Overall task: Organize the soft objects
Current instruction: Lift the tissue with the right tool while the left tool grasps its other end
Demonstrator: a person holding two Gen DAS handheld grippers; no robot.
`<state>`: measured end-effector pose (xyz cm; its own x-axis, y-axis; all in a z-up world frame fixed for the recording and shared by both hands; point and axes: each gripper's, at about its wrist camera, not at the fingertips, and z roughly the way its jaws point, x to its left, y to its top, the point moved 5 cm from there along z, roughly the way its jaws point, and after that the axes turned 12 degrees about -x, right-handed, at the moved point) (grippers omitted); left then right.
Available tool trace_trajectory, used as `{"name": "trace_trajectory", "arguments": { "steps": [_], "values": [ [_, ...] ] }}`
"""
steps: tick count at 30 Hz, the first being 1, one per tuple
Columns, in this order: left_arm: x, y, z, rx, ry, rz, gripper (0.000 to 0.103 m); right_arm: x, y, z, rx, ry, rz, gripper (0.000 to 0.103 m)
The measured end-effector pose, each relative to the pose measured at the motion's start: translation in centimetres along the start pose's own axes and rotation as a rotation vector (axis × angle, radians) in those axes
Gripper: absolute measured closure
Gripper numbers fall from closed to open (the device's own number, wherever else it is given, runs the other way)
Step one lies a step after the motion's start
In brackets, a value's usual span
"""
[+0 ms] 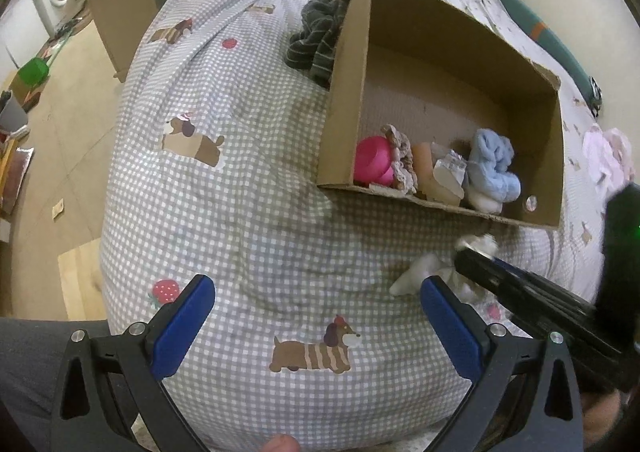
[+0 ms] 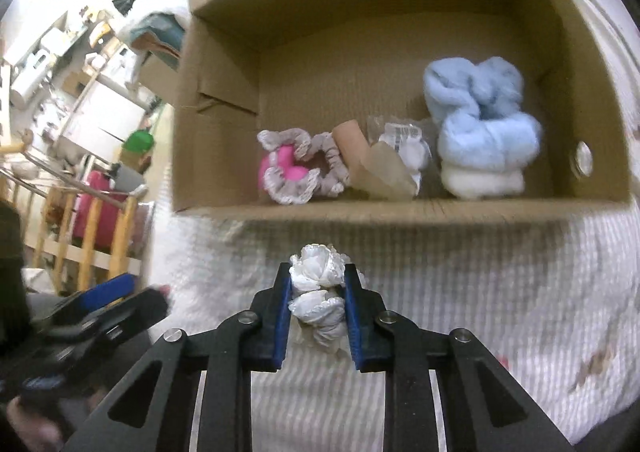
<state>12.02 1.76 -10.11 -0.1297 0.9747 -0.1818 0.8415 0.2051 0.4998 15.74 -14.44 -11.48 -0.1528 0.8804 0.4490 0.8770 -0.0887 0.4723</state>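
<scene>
Inside the brown cardboard box (image 2: 224, 64) lie a pale blue fluffy bundle (image 2: 480, 120) and a pink item (image 2: 286, 168), outside it a dark striped cloth (image 1: 316, 38) on grey-and-white gingham bedding (image 1: 248, 172).

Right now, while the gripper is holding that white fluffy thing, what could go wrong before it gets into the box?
1. The right gripper pinches only part of the white scrunchie; some bulges out past the fingertips, so it might slip and drop onto the checked bedspread.
2. The near wall of the cardboard box stands between the gripper and the inside; carried low, the scrunchie could snag on it.
3. The box sits on soft bedding, so a bump might shift it.
</scene>
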Motion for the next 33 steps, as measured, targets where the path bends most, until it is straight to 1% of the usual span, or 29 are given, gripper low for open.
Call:
{"name": "trace_trajectory", "arguments": {
  "steps": [3,5,9,12,15,16,17,19,21,23,26,27,29,30,31,32,33],
  "values": [
    [-0.3,-0.5,0.4,0.013,0.005,0.020,0.001,-0.2,-1.0,-1.7,0.026,0.030,0.048,0.077],
    [-0.6,-0.7,0.7,0.022,0.005,0.031,0.001,-0.6,-1.4,-3.0,0.019,0.034,0.067,0.077],
    [-2.0,-1.4,0.9,0.028,-0.009,0.089,0.001,-1.9,-0.9,-5.2,-0.045,0.025,0.079,0.077],
    [-3.4,-1.8,0.8,0.006,-0.017,0.156,0.001,-2.6,-0.4,-6.5,-0.100,0.014,0.083,0.077],
    [-5.4,-2.0,0.3,-0.029,-0.062,0.211,0.001,-3.0,0.3,-6.8,-0.131,-0.003,0.074,0.077],
    [-5.9,-2.0,0.3,-0.037,-0.078,0.223,0.003,-3.2,0.4,-7.1,-0.143,-0.010,0.073,0.077],
    [-6.8,-2.2,0.3,-0.042,-0.106,0.245,0.005,-3.4,0.4,-7.2,-0.152,-0.014,0.077,0.077],
    [-8.1,-2.5,0.9,-0.030,-0.128,0.272,0.022,-3.8,0.5,-7.5,-0.166,-0.020,0.090,0.077],
    [-9.2,-2.8,2.0,0.003,-0.156,0.263,0.031,-4.5,0.5,-7.7,-0.175,-0.032,0.105,0.077],
    [-10.1,-2.7,3.1,0.014,-0.160,0.246,0.031,-5.3,0.3,-8.1,-0.175,-0.040,0.122,0.077],
    [-11.1,-2.7,4.8,0.022,-0.148,0.231,0.031,-6.2,0.1,-8.4,-0.175,-0.042,0.143,0.077],
    [-11.3,-2.7,5.6,0.038,-0.148,0.215,0.033,-6.5,0.1,-8.5,-0.176,-0.042,0.151,0.077],
    [-11.4,-2.9,7.1,0.088,-0.160,0.164,0.044,-6.8,0.1,-8.8,-0.176,-0.039,0.164,0.077],
    [-11.3,-2.9,8.0,0.104,-0.135,0.148,0.053,-6.9,0.0,-8.9,-0.177,-0.037,0.163,0.077],
    [-11.1,-2.8,8.5,0.108,-0.107,0.145,0.060,-6.9,0.1,-9.0,-0.180,-0.035,0.160,0.077],
    [-10.8,-2.6,9.0,0.108,-0.079,0.140,0.063,-6.8,0.2,-9.2,-0.184,-0.034,0.158,0.077],
    [-10.7,-2.5,9.2,0.108,-0.074,0.134,0.067,-6.9,0.2,-9.3,-0.189,-0.030,0.160,0.077]
  ]
}}
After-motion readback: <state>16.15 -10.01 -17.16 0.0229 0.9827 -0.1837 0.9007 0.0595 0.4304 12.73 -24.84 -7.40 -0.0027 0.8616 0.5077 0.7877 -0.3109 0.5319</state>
